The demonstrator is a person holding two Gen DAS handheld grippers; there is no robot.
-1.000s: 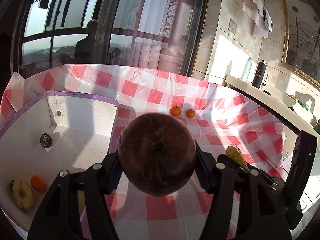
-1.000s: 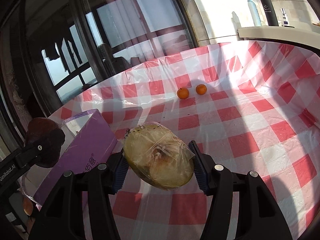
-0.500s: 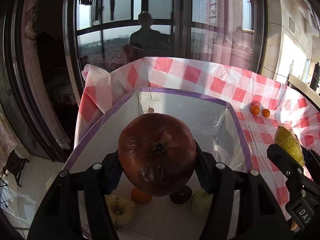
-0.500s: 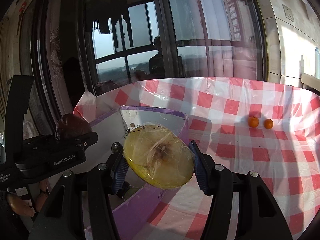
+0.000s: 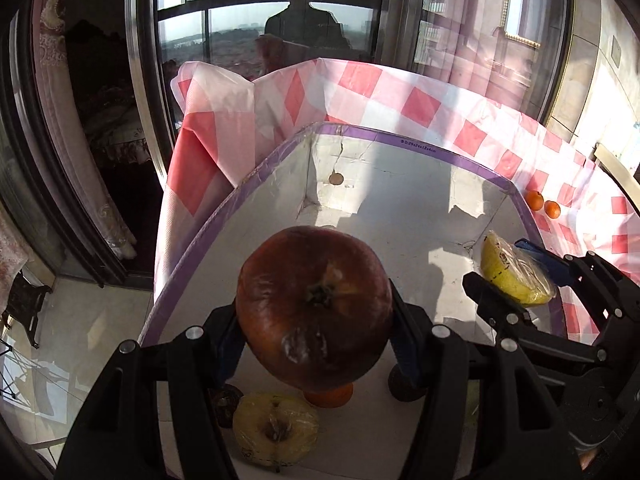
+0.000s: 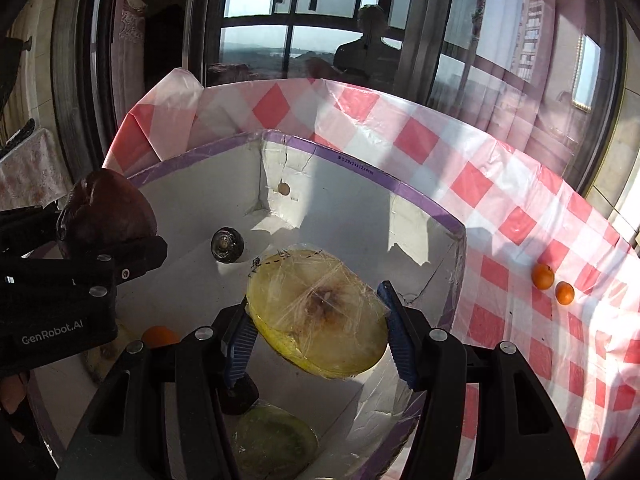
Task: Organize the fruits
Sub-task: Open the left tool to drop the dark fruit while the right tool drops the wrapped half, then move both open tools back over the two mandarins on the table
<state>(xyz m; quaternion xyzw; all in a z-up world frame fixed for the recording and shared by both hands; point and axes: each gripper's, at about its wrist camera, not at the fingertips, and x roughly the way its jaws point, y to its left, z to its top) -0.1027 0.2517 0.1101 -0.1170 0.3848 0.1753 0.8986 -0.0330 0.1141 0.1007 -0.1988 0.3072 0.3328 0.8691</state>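
Covering the table, a red-checked cloth (image 6: 500, 184) runs toward tall windows (image 6: 304, 36), with two small oranges (image 6: 553, 284) at far right. The left gripper (image 5: 316, 332) pinches a dark red apple (image 5: 314, 304) above the white box (image 5: 400, 184); the right gripper (image 6: 316, 332) clamps a wrapped yellow fruit half (image 6: 316, 312) over it, above the fruit lying inside.

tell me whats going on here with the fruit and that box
A person is sorting fruit into a white box with a handheld gripper in each hand. The left gripper clamps a dark red apple over the box; the right gripper holds a plastic-wrapped yellow fruit half there too. Several fruits already lie inside. Two small oranges remain on the checkered tablecloth.
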